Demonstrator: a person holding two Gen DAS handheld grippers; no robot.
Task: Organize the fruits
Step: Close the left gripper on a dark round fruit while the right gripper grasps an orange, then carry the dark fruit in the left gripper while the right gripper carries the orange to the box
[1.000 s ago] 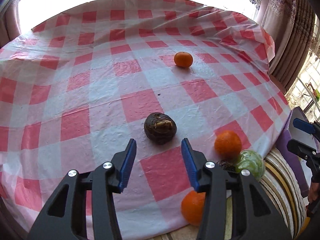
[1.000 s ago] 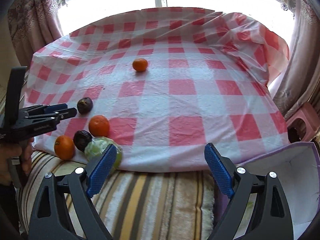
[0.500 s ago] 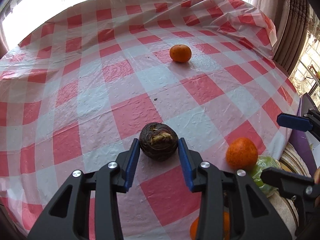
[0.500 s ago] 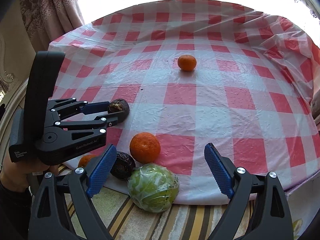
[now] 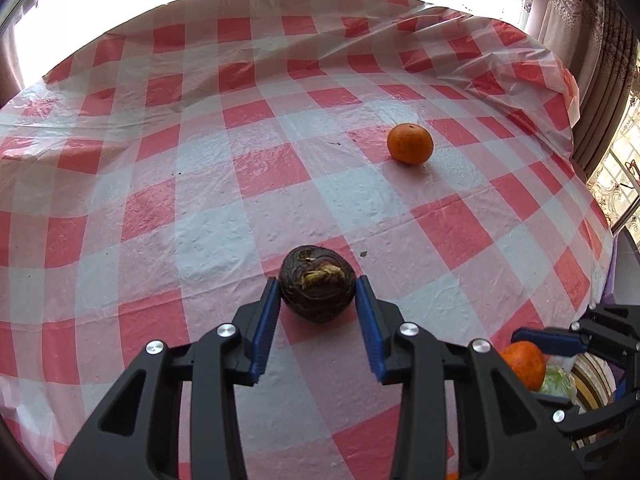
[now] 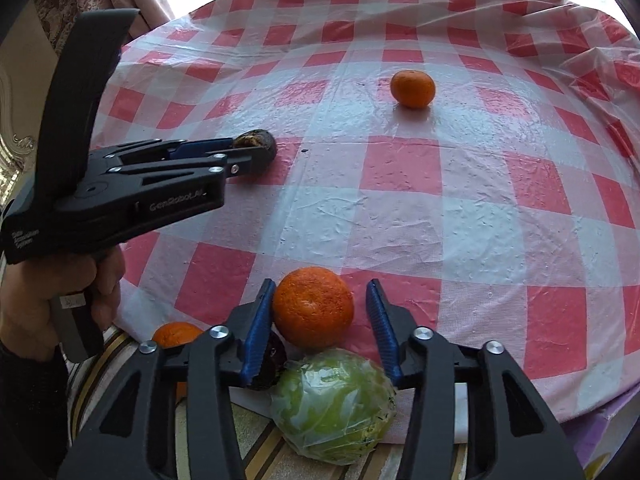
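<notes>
My left gripper (image 5: 317, 294) is closed around a dark brown wrinkled fruit (image 5: 317, 289) that rests on the checked tablecloth (image 5: 200, 200); both blue pads touch its sides. It also shows in the right wrist view (image 6: 258, 145). My right gripper (image 6: 320, 300) is open, its fingers on either side of a big orange (image 6: 313, 313) at the table's near edge; the left pad touches it. A smaller orange (image 5: 410, 143) lies farther out on the cloth, seen also in the right wrist view (image 6: 412, 89).
A green wrapped cabbage (image 6: 334, 406), a second dark fruit (image 6: 270, 364) and another orange (image 6: 176, 334) lie at the table's near edge over a striped cushion (image 6: 256, 440). Curtains (image 5: 592, 52) hang at the right.
My left gripper moved forward and closed its pads on the dark fruit. My right gripper swung in over the table edge and narrowed around the big orange.
</notes>
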